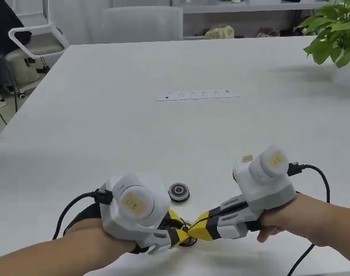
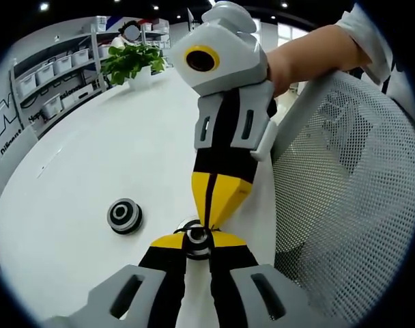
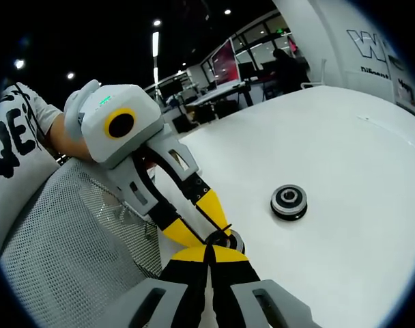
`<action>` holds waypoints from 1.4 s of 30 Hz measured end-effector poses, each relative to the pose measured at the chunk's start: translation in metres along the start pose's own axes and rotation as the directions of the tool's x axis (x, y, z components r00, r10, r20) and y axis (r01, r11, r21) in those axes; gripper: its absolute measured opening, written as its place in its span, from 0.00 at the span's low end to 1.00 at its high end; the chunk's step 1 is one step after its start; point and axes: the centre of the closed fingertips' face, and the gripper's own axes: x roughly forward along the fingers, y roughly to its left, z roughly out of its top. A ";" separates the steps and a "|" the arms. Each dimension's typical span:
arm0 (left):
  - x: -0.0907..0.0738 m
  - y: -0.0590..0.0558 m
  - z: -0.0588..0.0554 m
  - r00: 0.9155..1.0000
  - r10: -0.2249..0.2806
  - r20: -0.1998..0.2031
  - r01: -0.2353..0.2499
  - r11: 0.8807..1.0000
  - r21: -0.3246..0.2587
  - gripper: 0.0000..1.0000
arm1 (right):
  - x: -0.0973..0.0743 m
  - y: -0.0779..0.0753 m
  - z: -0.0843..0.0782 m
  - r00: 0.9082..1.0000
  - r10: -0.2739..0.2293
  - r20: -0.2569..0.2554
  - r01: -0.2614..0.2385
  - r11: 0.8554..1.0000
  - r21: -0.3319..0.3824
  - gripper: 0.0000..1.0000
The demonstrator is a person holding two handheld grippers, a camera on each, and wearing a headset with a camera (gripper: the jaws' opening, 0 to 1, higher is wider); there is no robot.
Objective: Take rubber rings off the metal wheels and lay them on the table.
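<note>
The wheel being worked on (image 3: 231,240) sits at the near edge of the table (image 1: 163,132), between the two claws. A second wheel (image 1: 179,192) lies loose on the table just beyond it, its dark rubber ring (image 2: 110,216) on its rim.

Judged from their look, the wheels are small, solid metal: stiff, smooth, heavy for their size, and likely to roll or skid if not pinned. The rings look thin, soft and stretchy, seated in a groove. The best hold is across the wheel's sides with one claw while the other nips the ring's outer edge and peels it over the rim. A ring under stretch could snap back or flick away.

The left gripper (image 2: 196,242) has its jaws set narrow on either side of the near wheel, clamping it. The right gripper (image 3: 209,251) has its jaws pressed together, tips right at the wheel's edge. It may be pinching the ring there, but the meeting point is too crowded to be sure.

Both arms reach in low from the near side, the left hand (image 1: 100,241) and right hand (image 1: 290,215) angled inward. The two claws meet tip to tip in a shallow V just above the table.
</note>
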 end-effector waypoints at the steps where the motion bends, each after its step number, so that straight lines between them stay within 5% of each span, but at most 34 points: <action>1: 0.000 0.000 0.000 1.000 0.000 0.001 0.000 1.000 -0.001 0.08 | 0.000 0.000 0.001 1.000 0.000 0.002 0.000 1.000 0.000 0.00; 28: -0.008 -0.003 0.005 1.000 -0.021 -0.009 0.021 0.998 0.054 0.14 | -0.005 -0.003 0.007 0.999 -0.006 0.032 0.006 1.000 0.004 0.00; 42: -0.028 0.002 0.018 0.999 -0.001 0.037 0.002 1.000 -0.014 0.21 | -0.007 -0.003 0.010 0.999 -0.005 0.050 0.005 1.000 0.009 0.00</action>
